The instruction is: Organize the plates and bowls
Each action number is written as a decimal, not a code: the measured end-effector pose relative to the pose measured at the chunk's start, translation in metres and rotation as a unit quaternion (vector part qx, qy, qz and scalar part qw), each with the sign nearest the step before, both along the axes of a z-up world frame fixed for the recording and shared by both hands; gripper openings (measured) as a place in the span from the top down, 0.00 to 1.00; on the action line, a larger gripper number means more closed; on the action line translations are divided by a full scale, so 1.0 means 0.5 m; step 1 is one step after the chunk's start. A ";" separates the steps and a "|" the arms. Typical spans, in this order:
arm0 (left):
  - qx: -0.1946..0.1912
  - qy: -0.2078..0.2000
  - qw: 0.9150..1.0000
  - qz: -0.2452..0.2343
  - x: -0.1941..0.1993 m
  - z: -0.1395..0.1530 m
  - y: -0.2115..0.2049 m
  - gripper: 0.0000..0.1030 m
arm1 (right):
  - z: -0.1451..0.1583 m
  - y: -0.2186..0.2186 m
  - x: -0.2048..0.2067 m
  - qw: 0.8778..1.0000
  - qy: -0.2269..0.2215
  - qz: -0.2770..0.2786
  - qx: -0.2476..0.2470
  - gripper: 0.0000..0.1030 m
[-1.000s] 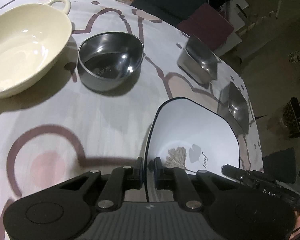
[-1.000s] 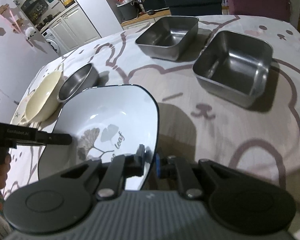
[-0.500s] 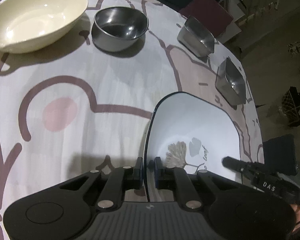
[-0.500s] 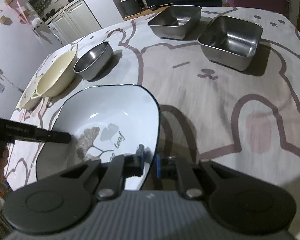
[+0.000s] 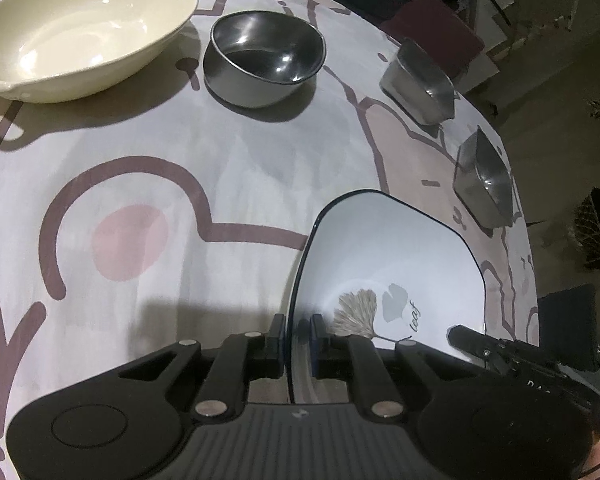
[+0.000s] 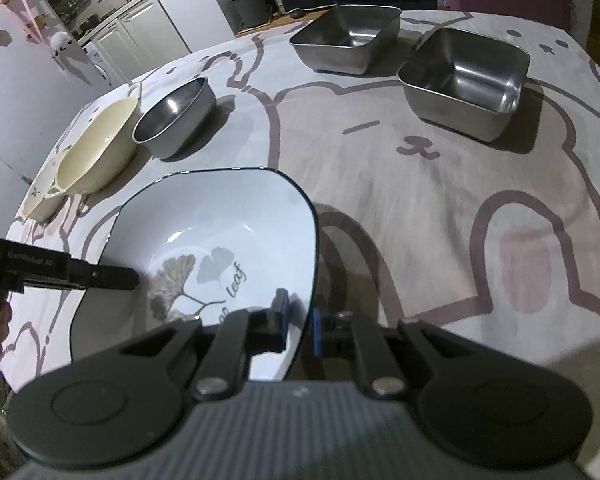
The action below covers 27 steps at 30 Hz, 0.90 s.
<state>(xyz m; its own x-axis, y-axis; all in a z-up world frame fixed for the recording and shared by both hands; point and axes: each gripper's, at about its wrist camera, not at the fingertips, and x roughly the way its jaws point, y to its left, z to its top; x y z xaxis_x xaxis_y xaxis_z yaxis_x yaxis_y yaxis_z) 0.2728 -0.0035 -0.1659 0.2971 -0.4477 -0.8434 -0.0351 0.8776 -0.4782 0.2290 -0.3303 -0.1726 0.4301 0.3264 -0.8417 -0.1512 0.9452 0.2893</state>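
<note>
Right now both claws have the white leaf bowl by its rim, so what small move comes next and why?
Probably lower the white leaf bowl onto the bare cloth beneath it. The left claw and right claw pinch opposite rims, and no dish sits beneath it.

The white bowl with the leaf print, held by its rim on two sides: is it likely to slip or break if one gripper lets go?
The white leaf-print bowl looks glazed and glossy, so its rim probably slides easily between pads. The left gripper and right gripper each pinch only a thin edge; with one released it would likely tilt. It looks like ceramic, so a drop could chip it.
</note>
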 end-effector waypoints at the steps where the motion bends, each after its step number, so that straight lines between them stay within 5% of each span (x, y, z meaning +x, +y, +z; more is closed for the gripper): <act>1: 0.002 0.001 1.000 0.000 0.001 -0.002 -0.002 0.87 | -0.001 -0.003 0.000 1.000 0.000 -0.002 -0.001 0.86; 27: 0.011 0.018 1.000 -0.018 0.014 -0.012 -0.020 0.87 | -0.015 -0.015 0.009 1.000 0.009 -0.018 0.008 0.86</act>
